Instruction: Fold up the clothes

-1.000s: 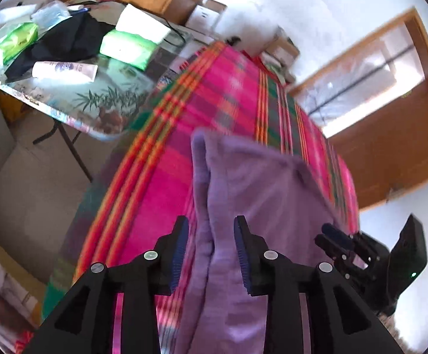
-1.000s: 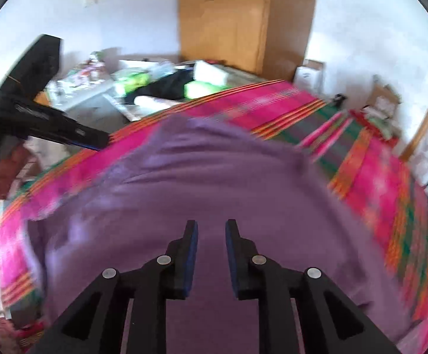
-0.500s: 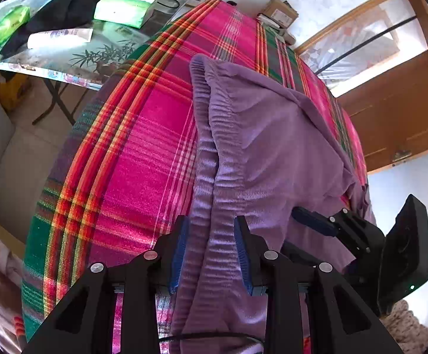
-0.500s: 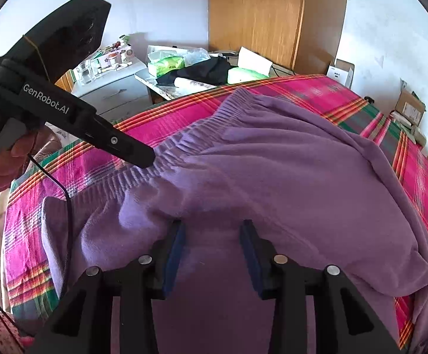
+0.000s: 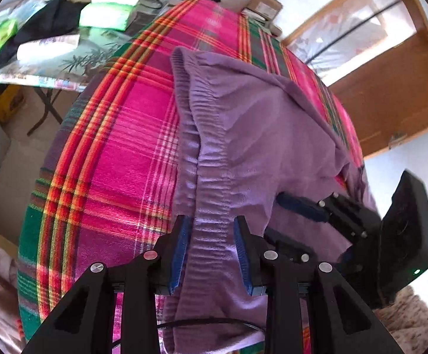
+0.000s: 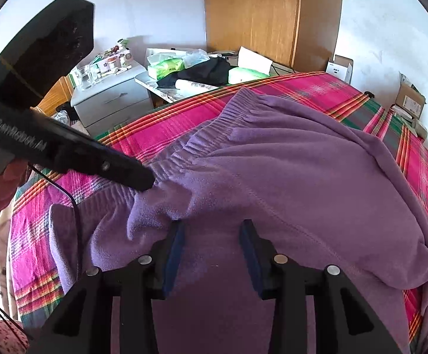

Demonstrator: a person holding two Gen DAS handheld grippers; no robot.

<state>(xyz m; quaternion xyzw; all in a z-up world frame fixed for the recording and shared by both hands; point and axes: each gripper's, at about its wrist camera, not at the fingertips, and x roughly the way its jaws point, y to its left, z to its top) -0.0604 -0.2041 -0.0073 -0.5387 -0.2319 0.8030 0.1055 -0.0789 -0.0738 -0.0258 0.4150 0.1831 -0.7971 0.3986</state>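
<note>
The bed (image 6: pixel 161 126), under its pink plaid blanket, carries the purple trousers (image 6: pixel 287 183), which lie spread across its middle with the ribbed waistband (image 5: pixel 205 153) running towards the edge nearest me. My left claw (image 5: pixel 211 247) straddles that waistband, the band bunched between its blue pads (I cannot tell if they truly press). My right claw (image 6: pixel 211 247) has just been opening; it stands spread over the cloth, pinching nothing, close beside the left one.
</note>
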